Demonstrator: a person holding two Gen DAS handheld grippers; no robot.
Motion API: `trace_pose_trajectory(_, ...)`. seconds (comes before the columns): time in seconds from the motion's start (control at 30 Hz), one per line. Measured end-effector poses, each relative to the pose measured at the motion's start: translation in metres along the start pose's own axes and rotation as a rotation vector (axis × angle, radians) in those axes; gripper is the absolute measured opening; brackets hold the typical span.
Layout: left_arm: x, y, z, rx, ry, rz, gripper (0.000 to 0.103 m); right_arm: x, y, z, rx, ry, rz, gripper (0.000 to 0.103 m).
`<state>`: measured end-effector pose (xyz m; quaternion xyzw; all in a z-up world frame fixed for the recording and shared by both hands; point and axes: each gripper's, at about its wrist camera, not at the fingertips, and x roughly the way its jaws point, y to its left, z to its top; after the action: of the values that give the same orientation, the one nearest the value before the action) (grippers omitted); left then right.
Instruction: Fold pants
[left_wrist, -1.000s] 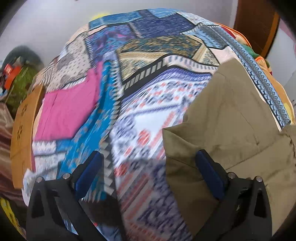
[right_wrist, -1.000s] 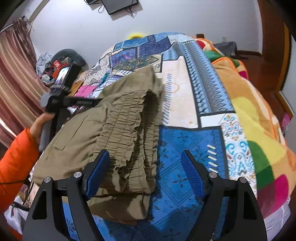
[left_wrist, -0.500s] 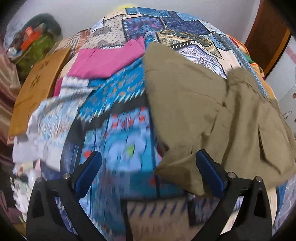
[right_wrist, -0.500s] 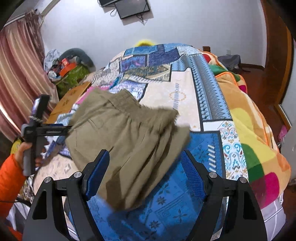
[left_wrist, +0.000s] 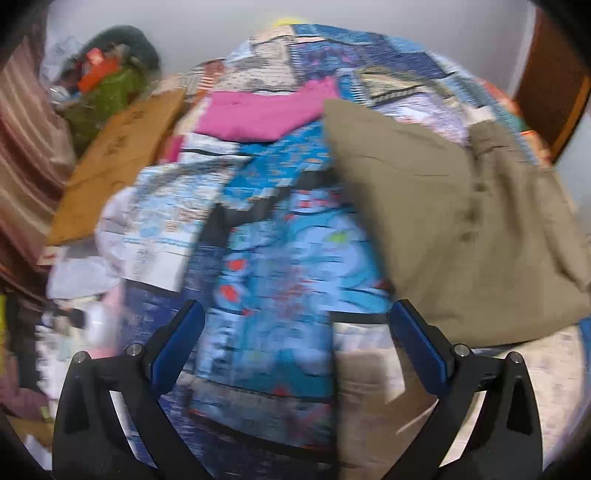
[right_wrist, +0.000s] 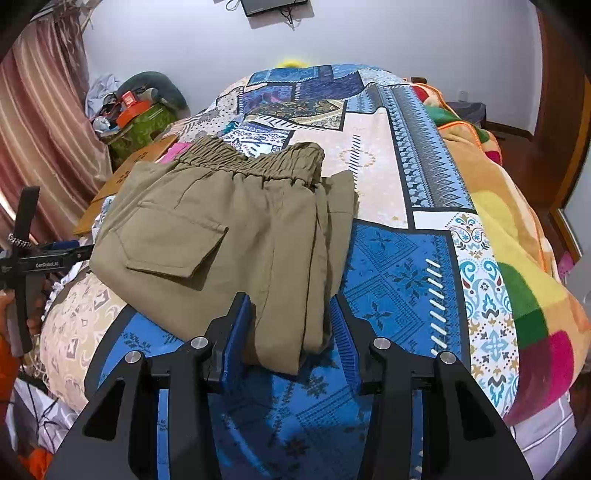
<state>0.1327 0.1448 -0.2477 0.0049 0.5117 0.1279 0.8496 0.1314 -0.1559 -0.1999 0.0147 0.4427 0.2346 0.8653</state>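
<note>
Olive pants (right_wrist: 236, 236) lie folded on the patchwork bedspread (right_wrist: 402, 258), waistband at the far end. Right gripper (right_wrist: 290, 332) has its fingers partly spread around the near folded edge, probably not pinching yet. Left gripper (left_wrist: 295, 354) is spread wide and empty, left of the pants. Fabric is soft, light and floppy; grip stacked layers at the fold edge.

The left tongs (left_wrist: 295, 347) gape wide over the patterned quilt (left_wrist: 280, 266), gripping nothing. Olive pants (left_wrist: 461, 229) lie folded at two o'clock, a pink cloth (left_wrist: 258, 114) at twelve; everything is motion-blurred.
</note>
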Motion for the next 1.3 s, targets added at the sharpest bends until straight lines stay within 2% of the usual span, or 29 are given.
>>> trace_pose_trajectory(0.03, 0.002, 0.003, 0.001, 0.009, 0.002, 0.034, 0.100, -0.001, 0.000, 0.000, 0.000, 0.001, -0.003, 0.041)
trace_pose_trajectory(0.07, 0.004, 0.006, 0.003, 0.010, 0.006, 0.032, 0.099, -0.002, 0.000, 0.000, 0.000, -0.001, -0.014, 0.041)
trace_pose_trajectory(0.17, 0.000, 0.013, 0.008, 0.015, 0.014, -0.003, 0.094, -0.006, -0.002, 0.002, 0.003, 0.008, -0.043, 0.041)
trace_pose_trajectory(0.27, -0.018, 0.007, 0.019, 0.046, -0.046, -0.044, 0.094, -0.012, -0.004, 0.005, 0.009, 0.013, -0.045, 0.042)
trace_pose_trajectory(0.37, -0.034, -0.004, 0.032, 0.052, -0.091, -0.109, 0.094, -0.018, -0.004, 0.013, -0.006, -0.008, -0.078, 0.050)
trace_pose_trajectory(0.43, -0.044, -0.019, 0.042, 0.072, -0.124, -0.177, 0.094, -0.021, -0.003, 0.022, -0.004, -0.034, -0.078, 0.051)
trace_pose_trajectory(0.57, -0.060, -0.060, 0.057, 0.152, -0.167, -0.278, 0.092, -0.019, 0.002, 0.043, -0.012, -0.064, -0.011, 0.051)
trace_pose_trajectory(0.6, -0.063, -0.073, 0.061, 0.174, -0.178, -0.316, 0.086, -0.017, 0.006, 0.048, -0.021, -0.069, -0.001, 0.051)
trace_pose_trajectory(0.67, -0.065, -0.095, 0.067, 0.216, -0.182, -0.371, 0.082, -0.010, 0.016, 0.059, -0.048, -0.071, 0.024, 0.051)
trace_pose_trajectory(0.73, -0.064, -0.118, 0.070, 0.261, -0.179, -0.408, 0.067, -0.003, 0.025, 0.064, -0.074, -0.067, 0.057, 0.051)
trace_pose_trajectory(0.83, -0.046, -0.148, 0.071, 0.326, -0.122, -0.450, 0.047, 0.011, 0.041, 0.066, -0.128, -0.054, 0.108, 0.051)
trace_pose_trajectory(0.97, -0.020, -0.162, 0.058, 0.377, -0.073, -0.422, 0.048, 0.036, 0.048, 0.057, -0.174, 0.025, 0.113, 0.050)
trace_pose_trajectory(1.03, -0.015, -0.158, 0.051, 0.367, -0.076, -0.440, 0.048, 0.047, 0.045, 0.047, -0.179, 0.065, 0.113, 0.050)
trace_pose_trajectory(1.1, -0.019, -0.149, 0.046, 0.359, -0.074, -0.461, 0.048, 0.044, 0.044, 0.040, -0.186, 0.058, 0.111, 0.050)
trace_pose_trajectory(1.23, -0.032, -0.139, 0.031, 0.395, -0.102, -0.428, 0.048, 0.032, 0.036, 0.033, -0.145, 0.073, 0.126, 0.050)
trace_pose_trajectory(1.3, -0.037, -0.130, 0.028, 0.378, -0.092, -0.438, 0.050, 0.024, 0.034, 0.029, -0.140, 0.074, 0.126, 0.050)
